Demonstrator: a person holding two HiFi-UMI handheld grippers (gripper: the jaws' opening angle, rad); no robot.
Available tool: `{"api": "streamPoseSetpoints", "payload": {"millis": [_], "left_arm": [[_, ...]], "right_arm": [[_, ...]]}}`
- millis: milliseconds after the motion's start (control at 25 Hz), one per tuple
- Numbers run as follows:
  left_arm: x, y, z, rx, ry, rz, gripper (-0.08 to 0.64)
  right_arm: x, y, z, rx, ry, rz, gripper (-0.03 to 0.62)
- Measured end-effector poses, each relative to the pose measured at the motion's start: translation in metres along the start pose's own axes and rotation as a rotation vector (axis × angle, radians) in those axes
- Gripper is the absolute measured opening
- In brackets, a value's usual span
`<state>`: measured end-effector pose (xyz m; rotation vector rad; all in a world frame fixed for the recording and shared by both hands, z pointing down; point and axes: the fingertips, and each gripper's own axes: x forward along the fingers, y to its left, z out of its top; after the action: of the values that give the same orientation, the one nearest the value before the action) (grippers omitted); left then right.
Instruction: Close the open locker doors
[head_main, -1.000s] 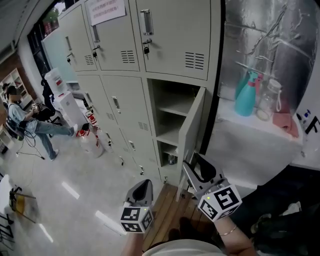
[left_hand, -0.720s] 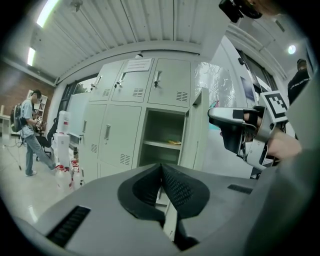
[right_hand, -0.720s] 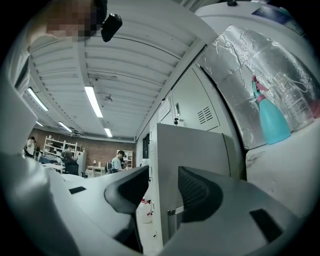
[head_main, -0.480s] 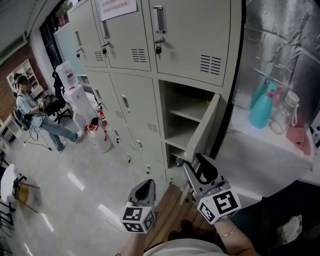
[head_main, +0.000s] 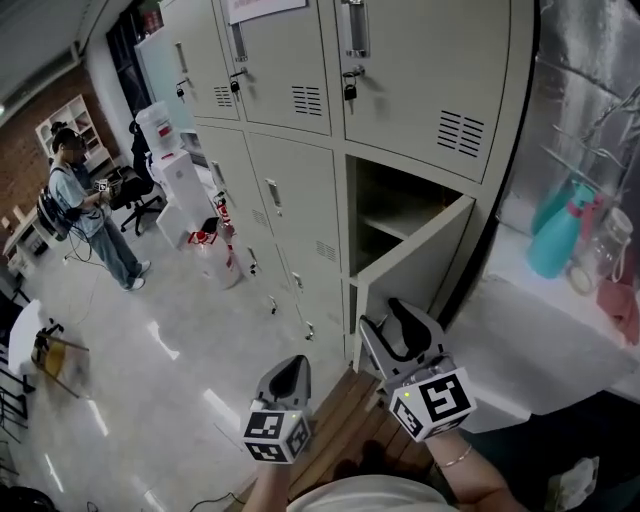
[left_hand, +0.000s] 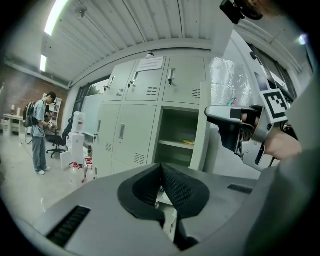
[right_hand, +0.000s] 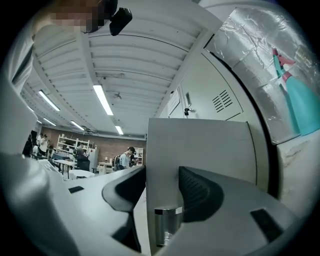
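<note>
A grey bank of lockers has one open compartment, and its door stands partly swung out. My right gripper is at the door's lower free edge. In the right gripper view the door's edge and a chrome handle sit between the jaws of my right gripper, which are opening, their pads off the door. My left gripper hangs lower left, shut and empty. In the left gripper view my left gripper points at the open locker, and the right gripper shows.
A person stands at the far left by a water dispenser. Red and white bottles sit on the floor by the lockers. A teal spray bottle stands on the white counter to the right. Wood flooring lies underfoot.
The door has swung from nearly edge-on round toward the locker, with the right gripper following its edge. The head view has shifted left. The left gripper stays low.
</note>
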<state>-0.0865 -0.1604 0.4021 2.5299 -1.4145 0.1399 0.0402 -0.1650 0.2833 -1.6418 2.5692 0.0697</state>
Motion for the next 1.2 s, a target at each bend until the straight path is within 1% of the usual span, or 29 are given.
{"api": "streamPoseSetpoints", "payload": {"millis": [160,200,560,920,1200], "left_arm": [[0.002,0.011,0.000,-0.010,-0.004,0.043,0.018],[0.002,0.013,0.000,-0.012,-0.004,0.052,0.018],[0.007,0.028,0.004,-0.018,-0.011,0.131,0.018],[0.011,0.034,0.004,-0.030,-0.015,0.185,0.018],[0.017,0.033,0.004,-0.036,-0.012,0.202,0.018]], "right_arm": [[0.022,-0.001,-0.005,-0.006,0.015,0.036,0.201],[0.027,-0.003,-0.007,-0.005,0.021,0.040,0.181],[0.069,-0.025,-0.022,0.037,0.048,0.052,0.179],[0.103,-0.054,-0.033,0.017,0.089,0.030,0.179],[0.122,-0.082,-0.040,0.002,0.113,-0.012,0.179]]}}
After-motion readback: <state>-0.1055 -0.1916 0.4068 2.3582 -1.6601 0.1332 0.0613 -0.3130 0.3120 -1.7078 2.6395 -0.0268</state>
